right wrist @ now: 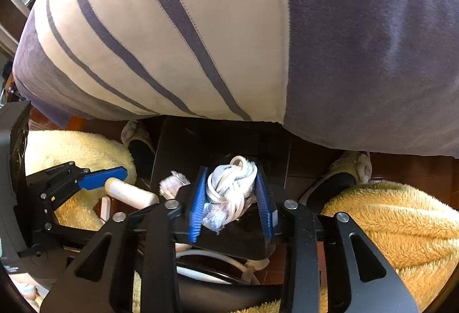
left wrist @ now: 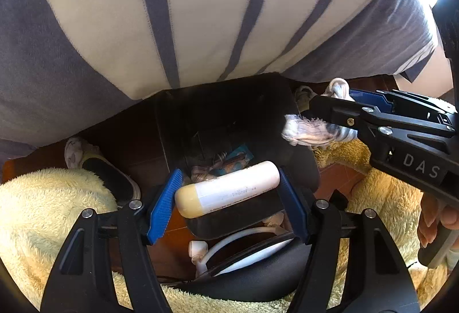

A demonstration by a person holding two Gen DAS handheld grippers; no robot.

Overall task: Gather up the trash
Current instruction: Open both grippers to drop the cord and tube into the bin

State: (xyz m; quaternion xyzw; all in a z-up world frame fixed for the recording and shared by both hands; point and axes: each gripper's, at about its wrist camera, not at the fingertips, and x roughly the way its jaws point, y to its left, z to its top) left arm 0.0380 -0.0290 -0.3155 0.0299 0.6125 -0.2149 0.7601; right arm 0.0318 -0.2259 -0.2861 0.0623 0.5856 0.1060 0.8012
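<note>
My left gripper (left wrist: 229,194) is shut on a white plastic tube with a yellow cap (left wrist: 226,188), held crosswise over the open black trash bin (left wrist: 304,163). The tube also shows in the right wrist view (right wrist: 130,192), with the left gripper (right wrist: 110,178) on it. My right gripper (right wrist: 232,198) is shut on a knotted white and blue rag (right wrist: 231,186), also above the bin (right wrist: 275,146). In the left wrist view the right gripper (left wrist: 321,118) holds the rag (left wrist: 311,129) at the bin's right rim. Wrappers (left wrist: 226,162) lie inside the bin.
A person in a grey and cream striped shirt (left wrist: 200,11) stands just behind the bin, with slippers (left wrist: 94,166) on both sides. Yellow fluffy cloth (left wrist: 48,204) lies left and right. A white cable (left wrist: 238,238) lies on the brown tiled floor below the grippers.
</note>
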